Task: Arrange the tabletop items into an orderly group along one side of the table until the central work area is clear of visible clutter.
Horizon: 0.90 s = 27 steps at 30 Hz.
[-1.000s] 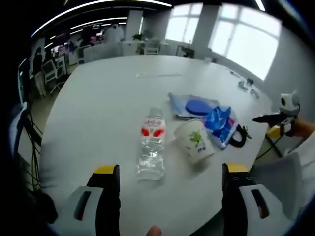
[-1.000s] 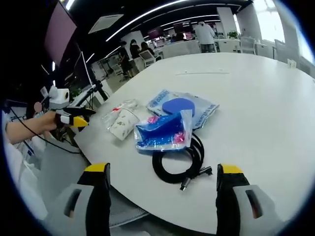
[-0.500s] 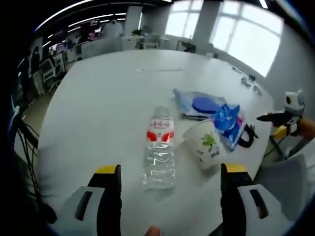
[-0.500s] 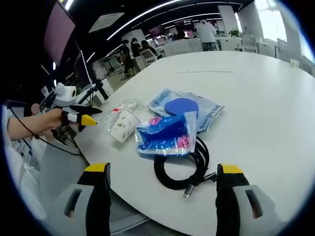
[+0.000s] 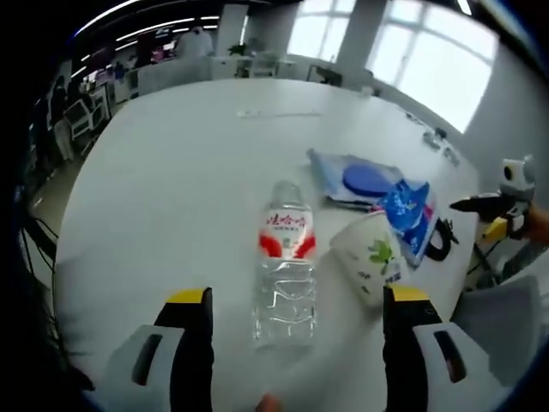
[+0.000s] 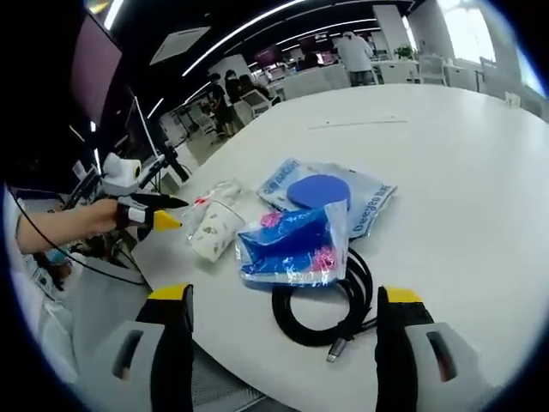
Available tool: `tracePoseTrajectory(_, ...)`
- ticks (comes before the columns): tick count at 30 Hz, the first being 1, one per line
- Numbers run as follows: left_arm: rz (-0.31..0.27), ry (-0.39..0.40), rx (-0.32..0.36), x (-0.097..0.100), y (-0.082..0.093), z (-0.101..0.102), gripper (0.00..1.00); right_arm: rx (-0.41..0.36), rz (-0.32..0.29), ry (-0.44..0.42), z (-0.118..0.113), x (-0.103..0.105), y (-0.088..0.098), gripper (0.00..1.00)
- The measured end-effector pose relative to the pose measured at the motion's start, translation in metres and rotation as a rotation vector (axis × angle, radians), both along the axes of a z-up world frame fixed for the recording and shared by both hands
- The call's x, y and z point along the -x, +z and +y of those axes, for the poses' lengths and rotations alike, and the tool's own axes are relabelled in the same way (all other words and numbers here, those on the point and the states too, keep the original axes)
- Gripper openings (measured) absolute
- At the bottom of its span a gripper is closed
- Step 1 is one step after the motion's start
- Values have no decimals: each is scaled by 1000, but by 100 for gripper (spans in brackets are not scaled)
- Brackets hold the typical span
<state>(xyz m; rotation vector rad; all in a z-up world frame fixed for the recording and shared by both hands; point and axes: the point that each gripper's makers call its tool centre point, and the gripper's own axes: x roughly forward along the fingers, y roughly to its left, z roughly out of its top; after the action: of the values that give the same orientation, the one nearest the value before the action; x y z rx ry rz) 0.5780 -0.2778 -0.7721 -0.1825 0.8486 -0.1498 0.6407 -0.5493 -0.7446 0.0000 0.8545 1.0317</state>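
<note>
A clear water bottle [image 5: 286, 270] with a red label lies on the white table [image 5: 180, 172], straight ahead between the jaws of my open left gripper [image 5: 296, 319]. Beside it lies a white paper cup [image 5: 370, 256] on its side. Behind it are a blue crinkly bag [image 5: 408, 215] and a flat packet with a blue disc [image 5: 360, 180]. In the right gripper view, a black coiled cable [image 6: 330, 305] lies before my open right gripper [image 6: 283, 319], with the blue bag [image 6: 296, 245], the flat packet [image 6: 330, 193], the cup [image 6: 214, 230] and the bottle [image 6: 208, 194] beyond. The left gripper [image 6: 147, 210] shows at left.
The right gripper [image 5: 497, 202] shows at the table's right edge in the left gripper view. A thin strip [image 5: 279, 112] lies far across the table. Office desks, chairs and people [image 6: 356, 56] stand behind. The table's near edge [image 6: 257, 365] runs just ahead of my right gripper.
My left gripper has moved closer to the bottle, which now looms larger between its jaws. The right gripper has shifted slightly nearer the cable. Nothing on the table has moved.
</note>
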Motion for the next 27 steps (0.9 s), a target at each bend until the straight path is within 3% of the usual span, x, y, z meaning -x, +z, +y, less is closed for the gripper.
tracePoseTrajectory(18,58,-13,-5,-10,-19,2,75,-40,5,28,32,-11,8,86)
tracePoseTrajectory(22,66,-9,-15,-11,-19,1,72,-170,68,-46,49,-19,21,84)
tracePoseTrajectory(27,78,6,-8,-18,-24,2,71,-197,68,-47,65,-23,27,83)
